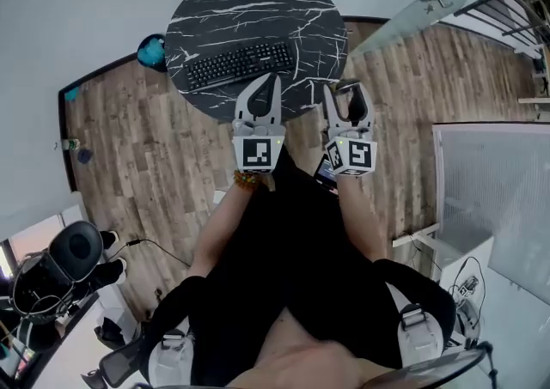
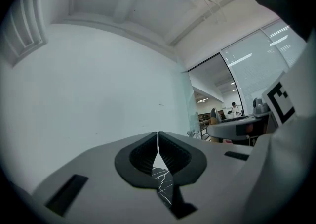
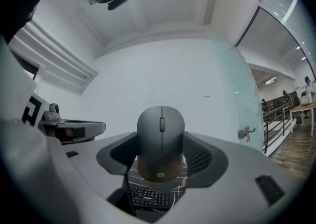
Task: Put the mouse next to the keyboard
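Left tongs (image 1: 273, 80): jaws are sitting fully together, ribbed pads (image 2: 145, 156) meeting at the tip, nothing between them. Through the small gap below the pads, a sliver of the black marbled counter (image 2: 165, 181) is showing. In the head view these tongs are hovering over the counter's near edge, about at its middle.

Right tongs (image 1: 345, 91): jaws are standing part open and clamping the mouse (image 3: 160, 139) by its two sides. The mouse is sitting between the pads with its wheel end pointing away from the camera and its logo end toward it. It is filling the gap from pad to pad.

The mouse (image 1: 347, 97) is being held at the counter's near right edge, not resting on the counter (image 1: 258, 9). The keyboard (image 1: 239, 63) is lying on the near left part of the counter, running slantwise along the near edge. In the right gripper view the keyboard (image 3: 148, 197) is appearing below the mouse, apart from it. The two tongs are hanging side by side, near each other.
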`<state>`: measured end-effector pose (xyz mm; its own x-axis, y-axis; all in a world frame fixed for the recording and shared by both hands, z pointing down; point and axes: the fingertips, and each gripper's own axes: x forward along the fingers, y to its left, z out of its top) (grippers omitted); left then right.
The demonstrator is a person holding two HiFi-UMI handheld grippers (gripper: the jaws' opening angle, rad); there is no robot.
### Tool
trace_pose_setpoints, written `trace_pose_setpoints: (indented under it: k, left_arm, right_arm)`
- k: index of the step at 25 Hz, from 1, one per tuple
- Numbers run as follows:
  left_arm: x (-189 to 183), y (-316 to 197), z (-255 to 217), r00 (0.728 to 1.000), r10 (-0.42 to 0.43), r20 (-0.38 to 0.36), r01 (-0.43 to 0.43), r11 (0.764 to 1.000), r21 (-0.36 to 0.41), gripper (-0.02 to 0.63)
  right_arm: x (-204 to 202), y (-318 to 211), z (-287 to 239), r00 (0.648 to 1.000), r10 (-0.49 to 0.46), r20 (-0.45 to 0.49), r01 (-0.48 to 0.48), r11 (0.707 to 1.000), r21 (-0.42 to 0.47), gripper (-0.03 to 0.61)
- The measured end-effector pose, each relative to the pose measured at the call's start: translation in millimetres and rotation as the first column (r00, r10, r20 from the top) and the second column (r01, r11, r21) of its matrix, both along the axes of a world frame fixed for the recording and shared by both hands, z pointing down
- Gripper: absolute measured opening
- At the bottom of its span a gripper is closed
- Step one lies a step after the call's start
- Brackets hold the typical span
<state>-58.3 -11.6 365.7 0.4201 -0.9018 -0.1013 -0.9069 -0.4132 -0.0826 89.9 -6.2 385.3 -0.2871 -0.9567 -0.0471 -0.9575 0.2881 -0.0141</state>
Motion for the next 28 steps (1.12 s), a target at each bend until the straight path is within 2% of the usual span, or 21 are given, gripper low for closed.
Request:
trace_pose_setpoints:
  k: [5,8,10,11,13,17,20,25,28]
  left_arm:
    - [19.9,-50.1,3.6,0.998,0.015,0.063,-0.018,0.999,0.049,0.020]
    - [35.0,-79.9,10.9,0.995,0.024,0.095,-0.027,0.999,0.028,0.020]
    - [48.3,-96.8,11.4,0.988,0.045,0.147,-0.052,0.998,0.046,0.020]
    - [54.3,-103.8,15.5,0.985,0.056,0.161,-0.061,0.998,0.030,0.020]
    - [61.9,-119.5,23.0,0.984,0.069,0.163,-0.069,0.998,-0.006,0.020]
    - [64.0,-142.1,29.2,0.988,0.067,0.137,-0.065,0.998,-0.017,0.020]
    - [64.5,-159.7,29.9,0.990,0.074,0.120,-0.076,0.997,0.007,0.020]
    - [59.9,-182.7,36.8,0.989,0.106,0.103,-0.106,0.994,-0.011,0.020]
    - [51.5,-187.4,34.1,0.990,0.102,0.094,-0.100,0.995,-0.018,0.020]
  right_arm:
    - [11.4,-59.8,4.3,0.999,0.007,0.032,-0.007,1.000,0.010,0.285]
    - [16.4,-94.2,2.5,0.998,0.003,0.055,-0.005,1.000,0.030,0.285]
    - [18.7,-113.2,2.6,0.998,-0.014,0.063,0.012,0.999,0.036,0.285]
    - [20.0,-121.6,3.9,0.998,-0.025,0.061,0.022,0.999,0.037,0.285]
    - [23.8,-139.3,8.4,0.998,-0.032,0.046,0.031,0.999,0.033,0.285]
    - [32.2,-161.6,21.4,0.999,-0.020,0.039,0.020,1.000,0.005,0.285]
    - [37.4,-177.3,27.0,1.000,0.005,0.022,-0.005,1.000,-0.012,0.285]
    - [40.7,-201.2,31.8,0.999,0.043,0.010,-0.043,0.999,-0.029,0.285]
    - [35.2,-207.2,40.4,1.000,0.024,0.004,-0.024,0.997,-0.072,0.287]
